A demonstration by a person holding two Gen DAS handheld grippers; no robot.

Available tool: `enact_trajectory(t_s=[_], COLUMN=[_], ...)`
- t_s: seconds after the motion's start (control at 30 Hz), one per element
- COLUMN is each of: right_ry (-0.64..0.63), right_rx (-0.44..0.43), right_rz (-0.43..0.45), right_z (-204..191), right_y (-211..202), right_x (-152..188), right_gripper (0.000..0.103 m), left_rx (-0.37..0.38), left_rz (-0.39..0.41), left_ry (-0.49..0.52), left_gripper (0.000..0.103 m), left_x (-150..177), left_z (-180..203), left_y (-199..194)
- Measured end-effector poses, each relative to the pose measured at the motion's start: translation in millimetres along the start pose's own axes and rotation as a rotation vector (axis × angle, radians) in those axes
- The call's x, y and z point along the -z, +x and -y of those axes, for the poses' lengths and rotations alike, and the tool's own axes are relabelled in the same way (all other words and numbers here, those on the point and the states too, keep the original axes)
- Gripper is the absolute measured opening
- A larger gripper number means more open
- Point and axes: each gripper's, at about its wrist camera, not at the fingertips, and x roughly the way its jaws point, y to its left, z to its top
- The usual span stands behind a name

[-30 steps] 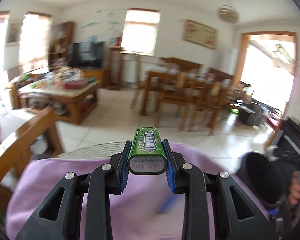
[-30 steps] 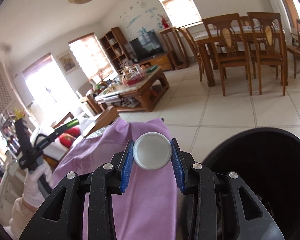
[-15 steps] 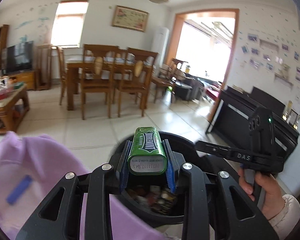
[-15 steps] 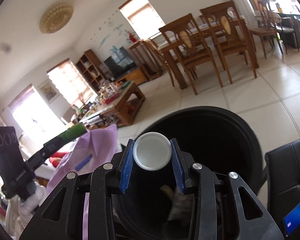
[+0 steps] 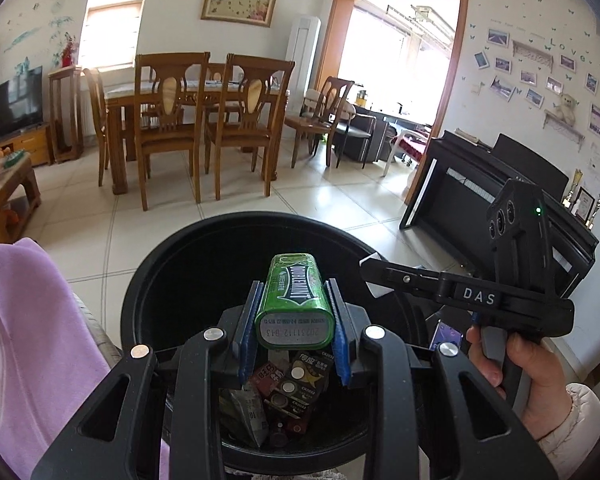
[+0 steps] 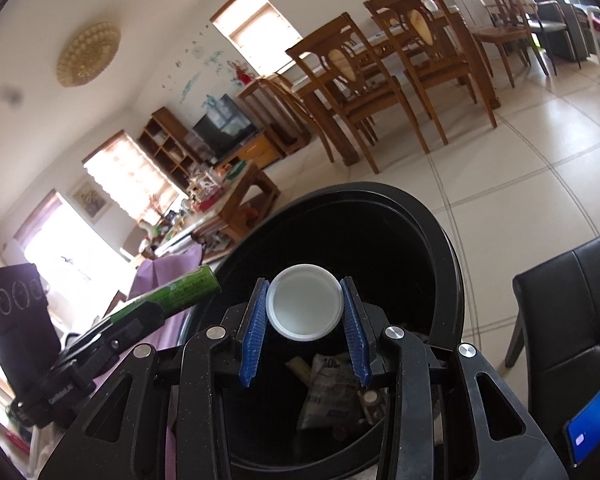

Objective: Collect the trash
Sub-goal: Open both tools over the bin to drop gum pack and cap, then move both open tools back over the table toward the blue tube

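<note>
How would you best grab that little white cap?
By its rim, across the full width, as the right gripper does now. The white cap is a flat round disc; blue pads press opposite edges from the sides, open face toward the camera, above the black bin.

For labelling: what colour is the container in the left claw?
Green container with white lettering; clearest in left wrist view.

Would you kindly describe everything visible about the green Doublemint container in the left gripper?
The green Doublemint container is a glossy, rounded-edged oblong box, seemingly metal or plastic. Its top bears the white brand logo; the near end carries a pale label with printed digits. It lies lengthwise, pointing forward, clamped on both sides by the blue pads of the left gripper, above the open black trash bin. In the right wrist view it juts over the bin rim.
</note>
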Motion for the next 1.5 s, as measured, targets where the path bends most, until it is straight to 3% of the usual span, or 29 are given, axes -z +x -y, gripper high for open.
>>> enact_trajectory(t_s=[0.5,0.6,0.73,0.8,0.9,1.2,1.5], right_ry=[0.007,0.006,0.003,0.0,-0.011,-0.02,-0.041], right_rx=[0.014,0.023,0.024,0.022,0.023,0.039,0.071], right_rz=[-0.017,-0.013,-0.013,-0.014,-0.016,-0.009,-0.006], right_z=[-3.7,-6.1,-10.4,-12.1,-17.9,-32.8,-59.6], right_y=[23.0,24.1,26.8,27.6,27.9,26.4,33.7], right_x=[-7.4,-6.4,-4.0,-2.2,-0.9,8.3,8.9], right_gripper=[0.038,0.056,0.058,0.063,0.074,0.087,0.092], left_rx=[-0.021,-0.029,-0.066,-0.08,-0.105,-0.087,-0.115], left_rz=[-0.054,-0.047,-0.018,0.004,0.018,0.043,0.108], left_ry=[-0.012,-0.013,-0.004,0.01,0.019,-0.011,-0.015], left_gripper=[0.032,0.034,0.075,0.079,0.096,0.098,0.098], left_x=[8.5,6.8,6.8,7.1,6.8,12.1,22.2], left_z=[6.9,6.2,5.2,7.0,5.1,-4.2,-17.2], left_y=[7.5,3.0,-7.6,-14.5,-22.2,-47.3,-88.3])
